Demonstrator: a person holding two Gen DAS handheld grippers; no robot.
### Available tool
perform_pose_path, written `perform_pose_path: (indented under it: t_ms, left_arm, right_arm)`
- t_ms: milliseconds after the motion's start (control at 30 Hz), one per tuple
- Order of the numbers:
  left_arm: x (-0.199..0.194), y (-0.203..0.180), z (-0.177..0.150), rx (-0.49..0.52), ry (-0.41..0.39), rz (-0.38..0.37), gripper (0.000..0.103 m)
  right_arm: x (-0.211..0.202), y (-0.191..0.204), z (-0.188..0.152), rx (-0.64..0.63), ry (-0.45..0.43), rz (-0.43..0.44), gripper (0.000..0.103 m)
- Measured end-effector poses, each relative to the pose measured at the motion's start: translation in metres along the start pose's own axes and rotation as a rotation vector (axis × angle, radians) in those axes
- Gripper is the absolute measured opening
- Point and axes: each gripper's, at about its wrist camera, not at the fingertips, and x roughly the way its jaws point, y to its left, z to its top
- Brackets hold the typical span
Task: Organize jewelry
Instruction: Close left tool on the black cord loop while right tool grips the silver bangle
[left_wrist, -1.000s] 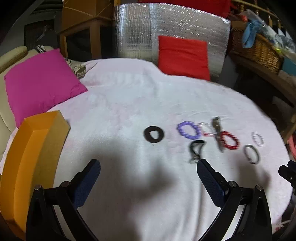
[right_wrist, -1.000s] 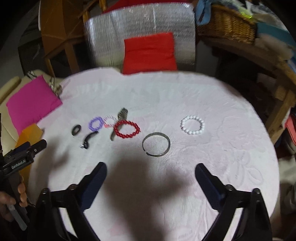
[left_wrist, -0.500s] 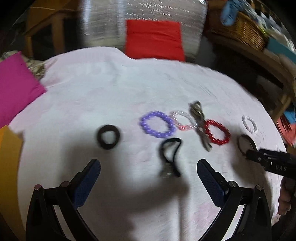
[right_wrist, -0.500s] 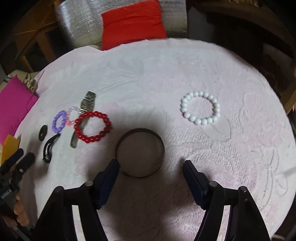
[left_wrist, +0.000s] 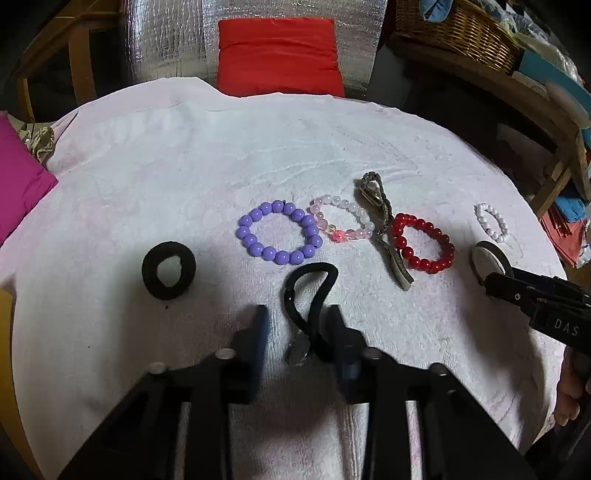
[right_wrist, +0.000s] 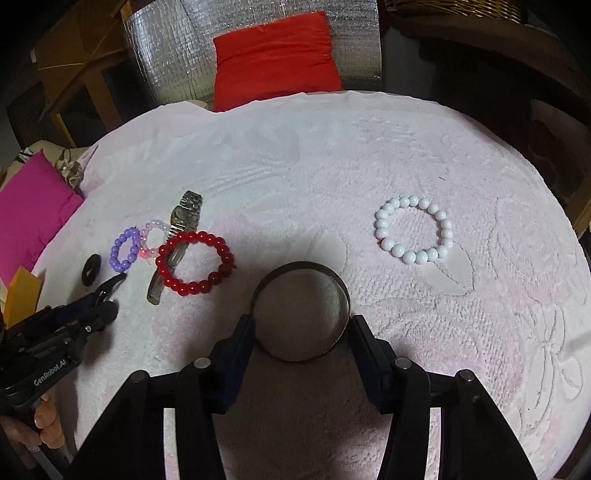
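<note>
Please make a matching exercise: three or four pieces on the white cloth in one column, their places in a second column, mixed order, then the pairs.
1. metal bangle
2. white bead bracelet
3. black elastic hair loop
4. red bead bracelet

A. lying over the grey metal watch
B. between the left hand-held gripper fingers
C. alone, far right
D. between the right hand-held gripper fingers

Pairs: 1-D, 2-C, 3-B, 4-A
</note>
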Motion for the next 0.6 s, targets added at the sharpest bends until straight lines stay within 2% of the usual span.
perform_pose_path:
  t_ms: [33,67,300,333,367,500,600]
  left_arm:
    - [-0.001,0.0,0.001,0.003,-0.004,-0.005,0.016]
    - [-0.003,0.002,0.001,0.004,-0.01,-0.007,0.012]
    - [-0.043,0.024,-0.008,-0.061,-0.081,-0.029,0.009]
    - [-0.05,0.028,-0.01,-0.075,-0.093,-0.027,0.009]
    - [-0.058,0.033,-0.011,-0.091,-0.106,-0.023,0.009]
    - [-0.098,0.05,-0.021,-0.127,-0.175,0.028,0.009]
    - [-0.131,0.061,-0.029,-0.148,-0.235,0.066,0.009]
  right_arm:
    - [-0.002,0.0,0.0,0.005,-0.002,0.003,0.055]
    - [-0.005,0.0,0.0,0.013,-0.005,0.009,0.055]
    - [-0.029,0.009,0.003,0.038,-0.045,0.059,0.054]
    - [-0.031,0.011,0.004,0.039,-0.048,0.069,0.041]
    - [-0.034,0.016,0.004,0.034,-0.044,0.073,0.016]
    - [-0.04,0.027,0.004,0.048,-0.026,0.103,0.017]
    - [-0.048,0.027,0.005,0.077,-0.064,0.109,0.017]
